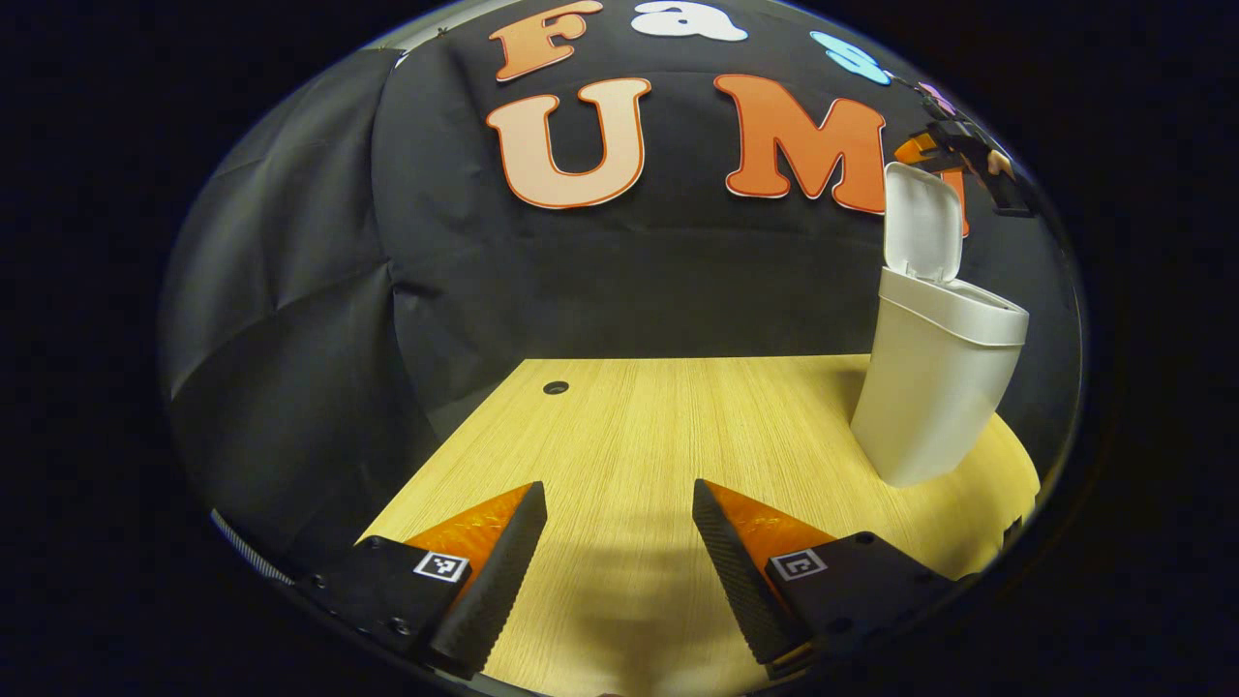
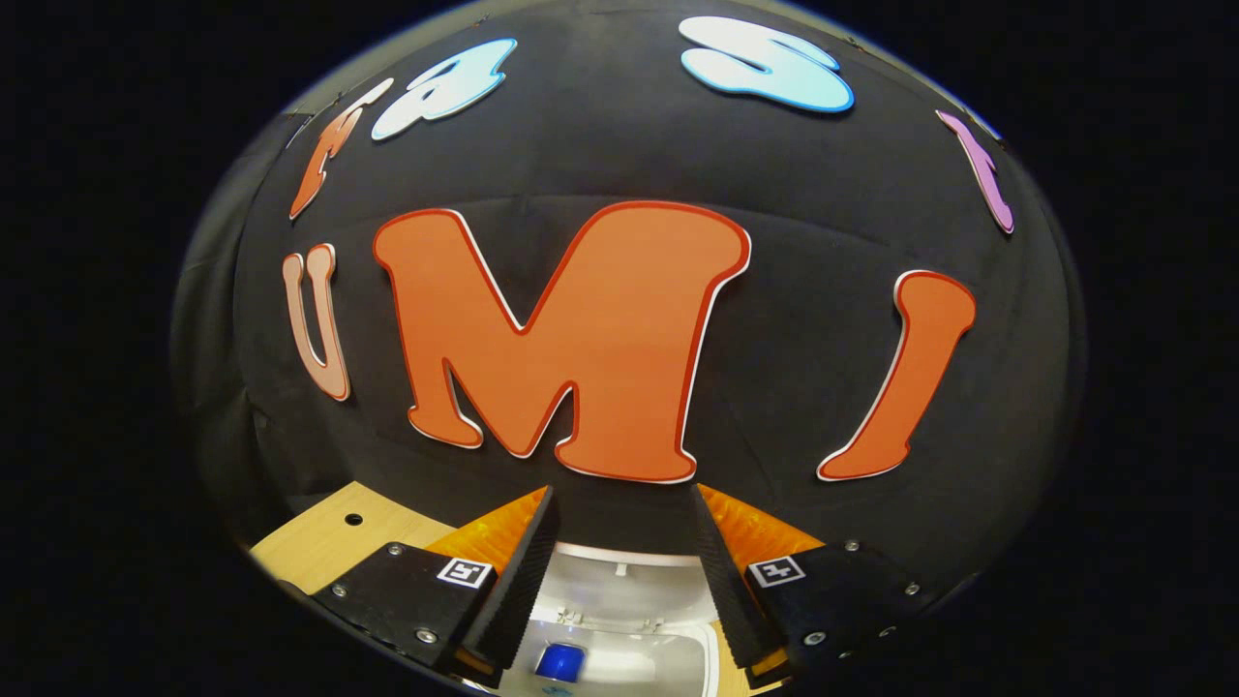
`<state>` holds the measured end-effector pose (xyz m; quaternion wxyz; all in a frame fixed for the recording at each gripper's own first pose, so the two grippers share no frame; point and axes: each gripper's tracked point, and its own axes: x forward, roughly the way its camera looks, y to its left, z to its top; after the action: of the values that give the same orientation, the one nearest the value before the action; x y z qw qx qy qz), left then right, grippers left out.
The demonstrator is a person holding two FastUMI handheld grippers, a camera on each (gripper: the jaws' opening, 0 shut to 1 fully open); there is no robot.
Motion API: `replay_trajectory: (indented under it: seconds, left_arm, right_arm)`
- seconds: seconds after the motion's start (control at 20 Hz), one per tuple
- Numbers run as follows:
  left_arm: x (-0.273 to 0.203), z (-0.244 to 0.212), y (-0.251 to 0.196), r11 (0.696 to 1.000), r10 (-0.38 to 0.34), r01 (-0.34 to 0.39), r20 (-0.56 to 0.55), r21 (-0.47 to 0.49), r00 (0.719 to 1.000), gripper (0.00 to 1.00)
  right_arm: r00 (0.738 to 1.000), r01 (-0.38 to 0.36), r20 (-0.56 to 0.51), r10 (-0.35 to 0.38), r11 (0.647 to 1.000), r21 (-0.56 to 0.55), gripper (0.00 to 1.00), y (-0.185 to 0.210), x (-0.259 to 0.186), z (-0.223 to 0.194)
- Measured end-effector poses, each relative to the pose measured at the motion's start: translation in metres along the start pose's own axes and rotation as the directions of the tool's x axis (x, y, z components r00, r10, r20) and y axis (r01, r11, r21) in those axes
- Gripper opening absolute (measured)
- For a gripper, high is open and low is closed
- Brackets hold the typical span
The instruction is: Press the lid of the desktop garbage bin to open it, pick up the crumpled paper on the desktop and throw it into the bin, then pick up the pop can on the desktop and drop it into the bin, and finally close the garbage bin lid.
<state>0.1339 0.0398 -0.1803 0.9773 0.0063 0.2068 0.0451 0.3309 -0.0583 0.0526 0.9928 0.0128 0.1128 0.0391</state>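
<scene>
A: How many bins do you count?

B: One white desktop garbage bin (image 1: 937, 397), standing upright at the right side of the wooden desktop (image 1: 639, 436), its flip lid (image 1: 922, 234) raised. In the left gripper view, the other gripper (image 1: 968, 155) hangs above that lid, by the booth wall.

A: And the left gripper (image 1: 619, 557)?

B: Fingers wide apart, nothing between them, low over bare wood well apart from the bin. One small round hole (image 1: 556, 387) sits near the desk's far edge.

A: The right gripper (image 2: 619, 566)?

B: Also spread wide and empty-handed, looking down into the bin's open mouth (image 2: 629, 634). One blue object (image 2: 559, 662) lies inside; I cannot tell if it is the pop can. The crumpled paper I cannot make out.
</scene>
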Motion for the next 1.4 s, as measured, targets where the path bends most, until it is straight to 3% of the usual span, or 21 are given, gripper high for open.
replay_trajectory:
  seconds: [0.35,1.4]
  left_arm:
    - [0.004,0.006,-0.002,1.000,-0.016,0.016,0.006,0.012,1.000,0.97]
    - [0.006,0.018,-0.047,0.985,-0.152,0.152,0.002,0.084,0.988,0.97]
  right_arm:
    - [0.999,-0.011,-0.038,0.013,0.999,0.035,0.81,0.002,-0.028,-0.017]
    - [0.984,0.011,-0.179,0.005,0.996,0.089,0.81,0.008,-0.106,-0.142]
